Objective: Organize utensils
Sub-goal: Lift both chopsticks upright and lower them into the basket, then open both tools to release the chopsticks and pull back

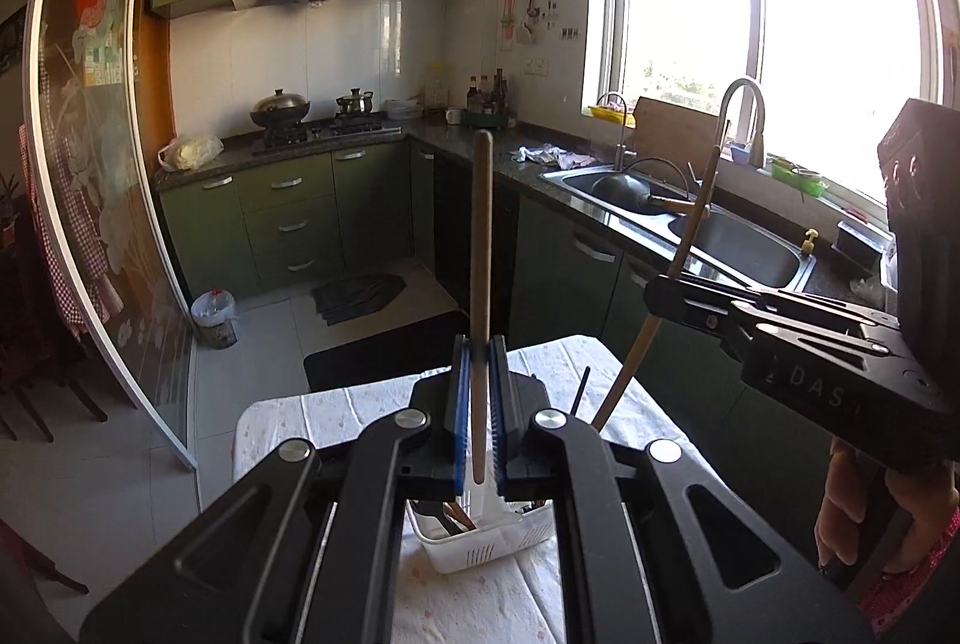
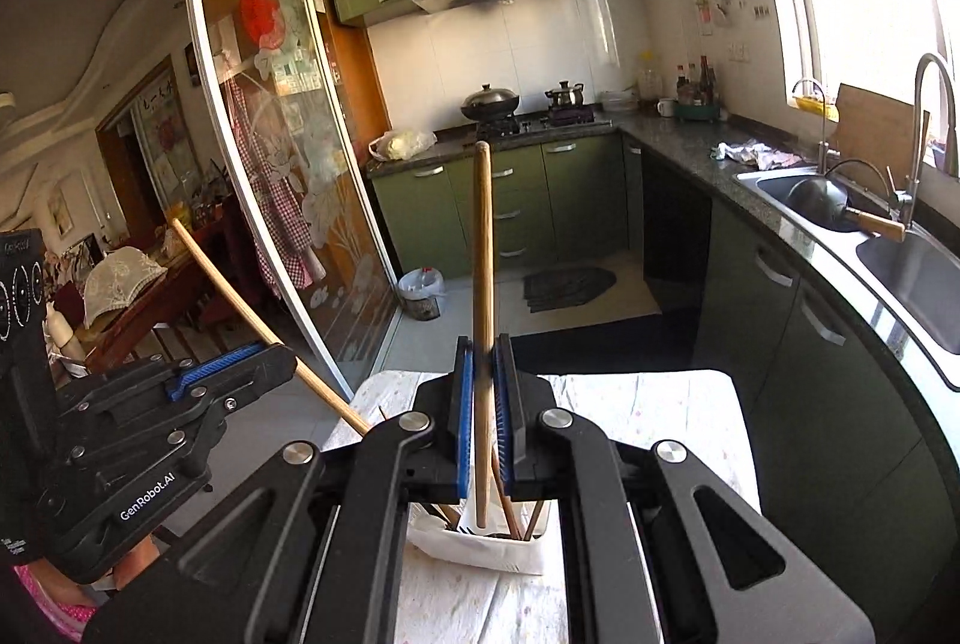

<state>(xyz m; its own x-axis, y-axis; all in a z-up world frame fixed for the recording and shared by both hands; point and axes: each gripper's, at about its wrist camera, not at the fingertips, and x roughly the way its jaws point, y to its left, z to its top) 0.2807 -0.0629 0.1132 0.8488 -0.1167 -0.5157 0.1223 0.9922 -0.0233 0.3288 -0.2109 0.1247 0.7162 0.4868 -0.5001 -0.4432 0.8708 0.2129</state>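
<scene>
A green kitchen lies beyond my cloth-covered counter (image 1: 288, 422). My left gripper (image 1: 478, 392) pinches one wooden chopstick (image 1: 481, 236) upright above the white basket (image 1: 480, 548); my right gripper (image 2: 483, 392) pinches another chopstick (image 2: 482, 248). Light, stiff, probably slick: I judge a mid-shaft hold best.

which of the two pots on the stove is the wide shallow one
The left pot, a dark wok with a domed lid, on the burner nearer the plastic bag. The right pot is smaller, taller and shiny.
</scene>
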